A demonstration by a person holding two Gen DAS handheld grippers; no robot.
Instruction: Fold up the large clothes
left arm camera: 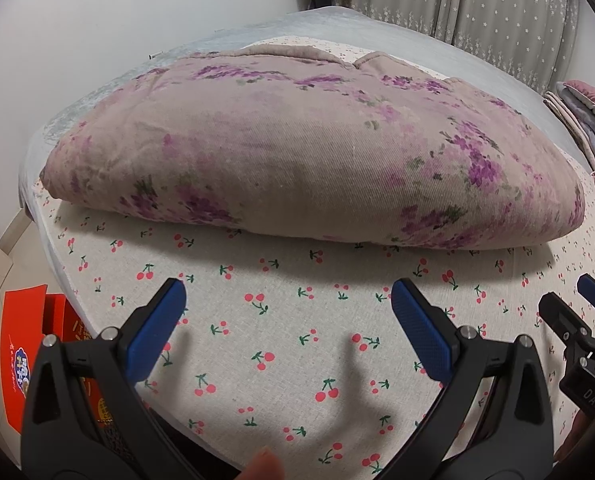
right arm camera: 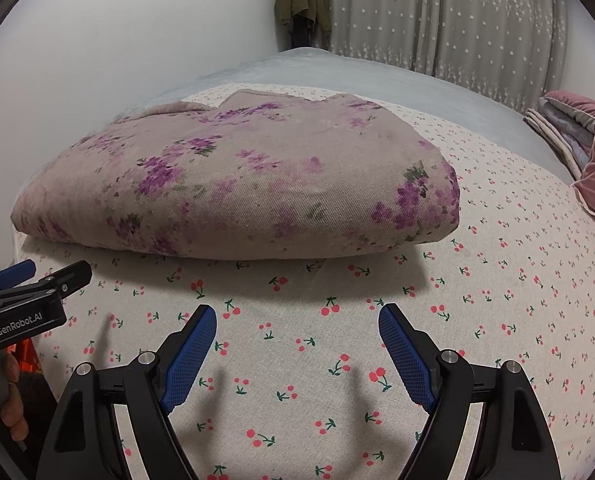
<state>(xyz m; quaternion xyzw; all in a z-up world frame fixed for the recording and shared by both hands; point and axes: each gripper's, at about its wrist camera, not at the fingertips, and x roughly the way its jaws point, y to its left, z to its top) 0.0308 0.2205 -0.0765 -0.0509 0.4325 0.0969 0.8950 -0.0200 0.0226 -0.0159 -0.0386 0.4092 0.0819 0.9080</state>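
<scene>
A thick mauve garment with purple flower print [left arm camera: 305, 152] lies folded in a flat bundle on the cherry-print sheet [left arm camera: 281, 344] of the bed; it also shows in the right wrist view [right arm camera: 241, 184]. My left gripper [left arm camera: 289, 300] is open and empty, hovering over the sheet just in front of the bundle's near edge. My right gripper [right arm camera: 297, 320] is open and empty too, a little short of the bundle's near right part. Each gripper shows at the edge of the other's view: the right one [left arm camera: 577, 320], the left one [right arm camera: 29, 292].
A grey blanket [right arm camera: 437, 92] covers the far part of the bed. Pink cushions and folded bedding [right arm camera: 577, 140] lie at the right. A red box [left arm camera: 29, 352] stands on the floor at the left. A white wall, starred curtains [right arm camera: 457, 16] and a hanging jacket [right arm camera: 301, 0] lie behind.
</scene>
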